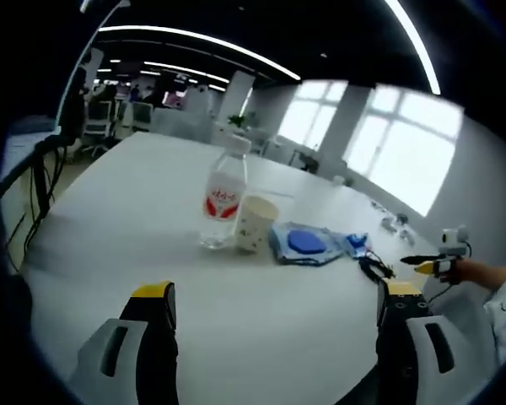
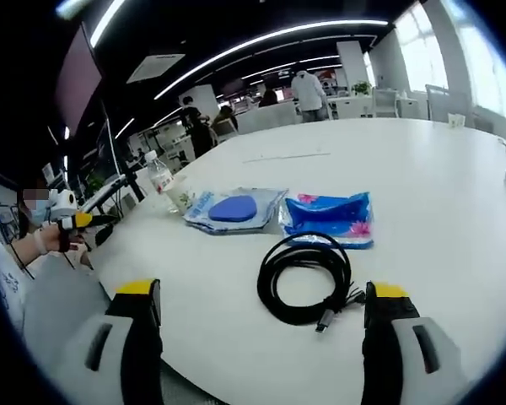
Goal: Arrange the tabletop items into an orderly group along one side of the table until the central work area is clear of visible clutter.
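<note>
On the white table (image 1: 135, 219) stand a clear water bottle (image 1: 223, 196) with a red label and a paper cup (image 1: 255, 224) touching it. Beside them lie a clear pouch with a blue oval pad (image 1: 306, 245), a blue tissue pack (image 1: 355, 242) and a coiled black cable (image 1: 375, 268). My left gripper (image 1: 278, 291) hangs open above the near table, short of the bottle and cup. My right gripper (image 2: 261, 291) is open too, with the cable (image 2: 308, 278) on the table just ahead between its jaws. Behind it lie the tissue pack (image 2: 329, 218), the pouch (image 2: 234, 208) and the bottle (image 2: 160, 179).
A hand holds the right gripper (image 1: 423, 262) at the table's right edge, and the left gripper (image 2: 91, 221) comes in from the left. Small items (image 1: 392, 224) lie farther along the table. People and desks (image 2: 308, 89) stand in the room behind.
</note>
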{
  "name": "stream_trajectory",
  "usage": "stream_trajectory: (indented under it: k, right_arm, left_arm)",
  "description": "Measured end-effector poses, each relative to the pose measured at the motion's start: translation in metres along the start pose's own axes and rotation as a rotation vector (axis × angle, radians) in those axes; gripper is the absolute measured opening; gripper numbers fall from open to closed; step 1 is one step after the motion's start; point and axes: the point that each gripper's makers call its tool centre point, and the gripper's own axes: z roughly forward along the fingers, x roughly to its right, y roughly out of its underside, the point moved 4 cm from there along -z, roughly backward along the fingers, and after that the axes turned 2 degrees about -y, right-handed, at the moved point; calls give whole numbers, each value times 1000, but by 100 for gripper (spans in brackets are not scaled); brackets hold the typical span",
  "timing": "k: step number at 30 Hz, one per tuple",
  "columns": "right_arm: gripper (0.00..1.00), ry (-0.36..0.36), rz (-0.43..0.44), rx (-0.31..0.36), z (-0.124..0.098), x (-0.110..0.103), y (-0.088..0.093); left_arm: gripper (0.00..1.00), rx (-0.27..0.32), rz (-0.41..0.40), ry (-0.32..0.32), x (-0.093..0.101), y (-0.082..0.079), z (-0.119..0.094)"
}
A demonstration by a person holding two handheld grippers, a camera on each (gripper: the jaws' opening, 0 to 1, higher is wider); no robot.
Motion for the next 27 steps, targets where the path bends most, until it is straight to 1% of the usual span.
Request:
stream_trajectory:
  k: [3,4,7,9,11,15,17,27]
  right_arm:
    - [100,-3,-8,-9,-1,-3,4]
    - [100,-1,-3,-13,-1,-3,5]
    - [100,2,4,-14,-3,-3,7]
    - [100,3,5,-23,-3,-2,9]
    - [100,2,9,-26,-4,-1,9]
    - [100,1,8,-35,-3,-1,11]
    - [100,0,8,-32,-3,-1,10]
    - [100,-4,14,-30,0,-6,12]
  left_arm:
    - [97,10,8,-2,-1,3,-2]
    - [97,28,8,1,-1,5,-3]
    - [97,35,8,-1,-1,10,-3]
    - [97,27,17,-6,-1,13,-3]
    - [97,10,45,-6,-1,14,-3]
    - [97,10,61,11,3,14,-3]
    - [97,7,69,10,2,14,-2]
    - [94,12,63,22,3,14,-3]
